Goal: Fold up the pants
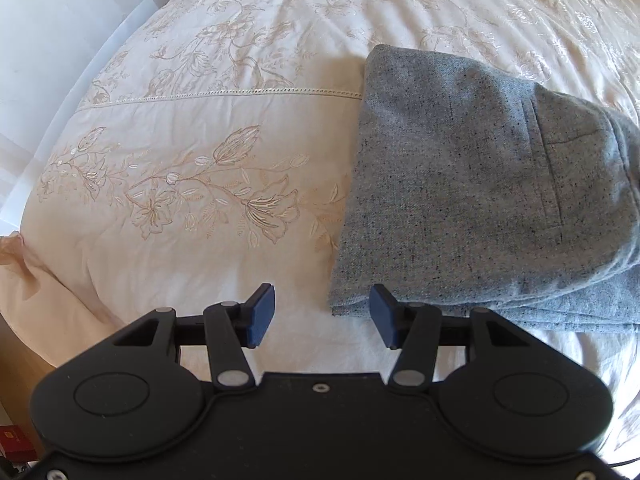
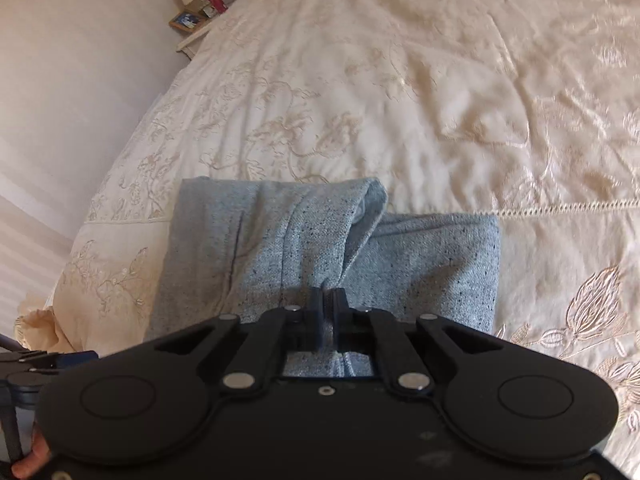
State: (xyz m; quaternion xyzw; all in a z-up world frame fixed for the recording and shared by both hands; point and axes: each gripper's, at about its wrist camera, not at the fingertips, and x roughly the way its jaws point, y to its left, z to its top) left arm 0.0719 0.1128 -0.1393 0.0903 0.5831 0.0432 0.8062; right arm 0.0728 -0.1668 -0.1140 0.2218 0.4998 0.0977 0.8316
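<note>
My pants (image 1: pixel 472 184) lie folded into a thick stack on the bed (image 1: pixel 224 168), filling the right half of the left wrist view. They are light grey-blue wool flecked with dark specks, and a slit pocket seam runs down the top layer. My left gripper (image 1: pixel 322 316) hangs at the bottom centre with its blue pads wide apart and nothing between them, right at the stack's near left corner. In the right wrist view, my right gripper (image 2: pixel 327 312) is pinched tight on a raised fold of the pants (image 2: pixel 420 264) at lower centre; a loose flap curls up toward mid-frame above it.
</note>
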